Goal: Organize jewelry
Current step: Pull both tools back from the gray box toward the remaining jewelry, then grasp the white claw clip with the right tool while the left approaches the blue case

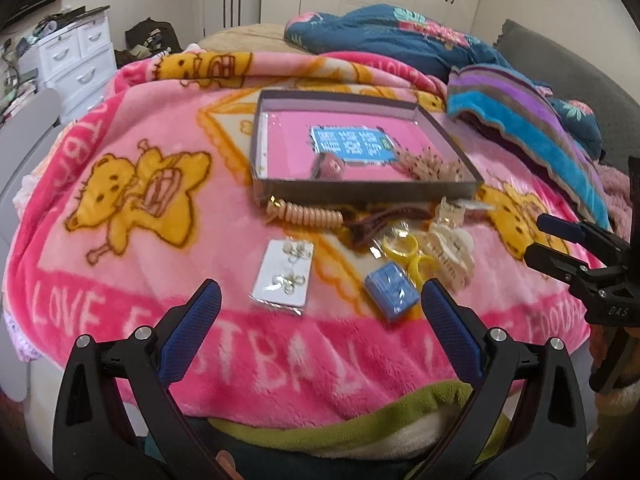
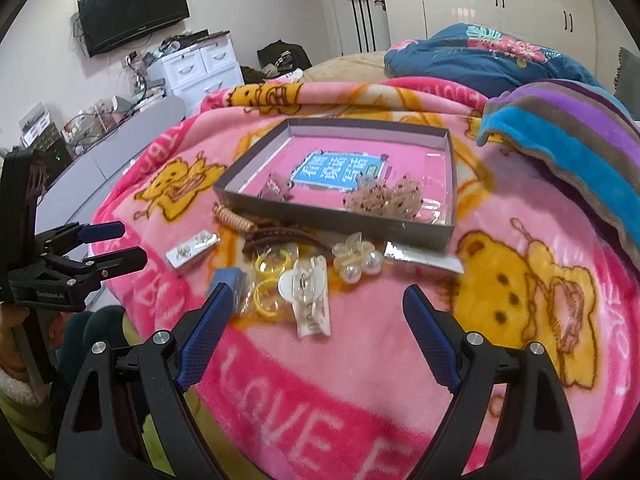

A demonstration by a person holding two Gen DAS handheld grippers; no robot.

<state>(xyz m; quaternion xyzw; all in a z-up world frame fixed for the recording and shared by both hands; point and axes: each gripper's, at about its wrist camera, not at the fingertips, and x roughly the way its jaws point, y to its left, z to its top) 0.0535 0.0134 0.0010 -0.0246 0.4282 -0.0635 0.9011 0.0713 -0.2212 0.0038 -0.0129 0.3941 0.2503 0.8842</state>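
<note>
Both grippers hover over the bed with jaws spread wide and nothing between them: the left gripper [image 1: 320, 300] nearest the white earring card in its clear sleeve [image 1: 283, 278] and the small blue box [image 1: 392, 290]; the right gripper [image 2: 318, 300] nearest the white plastic claw hair clip [image 2: 310, 302].

The loose pieces lie in a tight cluster just in front of the shallow grey cardboard tray with pink printed floor [image 1: 360, 192]: a peach spiral coil band [image 1: 306, 212], a brown ribbon tie [image 1: 370, 224], yellow rings in a clear bag [image 1: 402, 250] and a clear flower clip with pearls [image 2: 356, 258]. A beaded hair ornament [image 2: 384, 198] already lies inside the tray.

Recommendation: take one outlying piece at a time, closing across its narrow sides, and lift it clear of the tray wall before release. The cluster overlaps; neighbours may drag.

The surface is a plush pink cartoon-bear blanket [image 1: 132, 208], soft and uneven, so flat items will sink. Behind: a striped towel [image 1: 532, 120], floral quilt [image 1: 384, 32], white drawer unit [image 1: 76, 60], wardrobes and a wall television [image 2: 134, 8].
</note>
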